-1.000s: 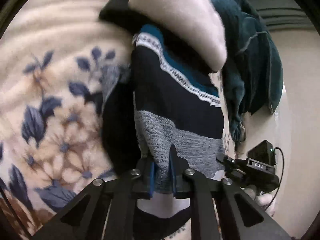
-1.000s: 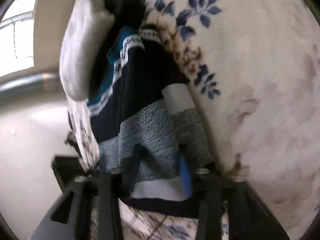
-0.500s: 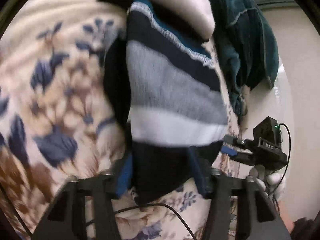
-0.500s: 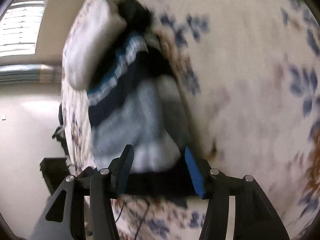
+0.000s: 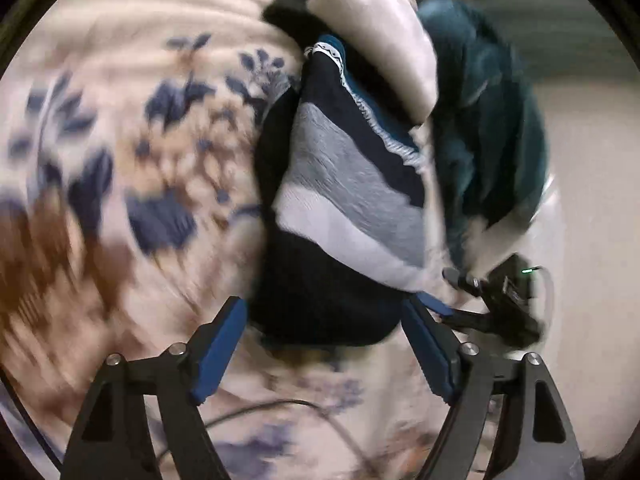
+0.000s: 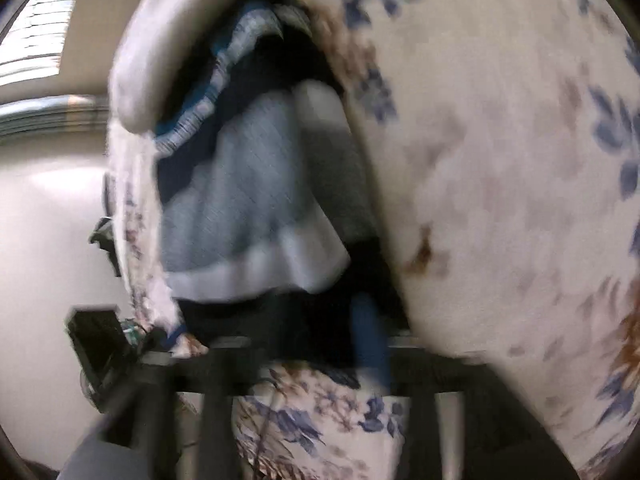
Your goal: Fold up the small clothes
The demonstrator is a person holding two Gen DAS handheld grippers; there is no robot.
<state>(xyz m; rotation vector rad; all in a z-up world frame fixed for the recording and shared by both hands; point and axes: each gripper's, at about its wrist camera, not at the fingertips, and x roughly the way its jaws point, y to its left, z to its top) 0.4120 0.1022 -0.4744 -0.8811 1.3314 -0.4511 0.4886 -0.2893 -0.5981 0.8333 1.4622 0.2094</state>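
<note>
- Striped knit: a small folded sweater [image 5: 340,200] in navy, grey and white bands lies on a cream blanket [image 5: 132,152] printed with blue and brown flowers. This is the left wrist view, and it is blurred by motion.
- The left gripper [image 5: 326,344] sits at the sweater's near dark hem. Its blue-padded fingers [image 5: 218,350] are spread wide, one at each side of the hem, gripping nothing.
- Beyond the sweater's far end rests a pale cushion [image 5: 376,28], and to the right of the sweater a dark teal garment [image 5: 488,128] is heaped.
- At the sweater's near right corner the right gripper [image 5: 500,300] shows as a black body with a small green light.
- Right wrist view, more heavily blurred: the sweater [image 6: 248,200] fills the middle, with the cushion [image 6: 160,48] at its far left and the blanket [image 6: 500,160] on its right.
- The right gripper [image 6: 304,340] is at the sweater's near dark hem. One blue finger [image 6: 368,332] shows against the hem; the other is lost in blur, so I cannot tell how far it is open or whether it grips cloth.
- Left of the hem, the left gripper appears as a dark blurred block [image 6: 100,340].
</note>
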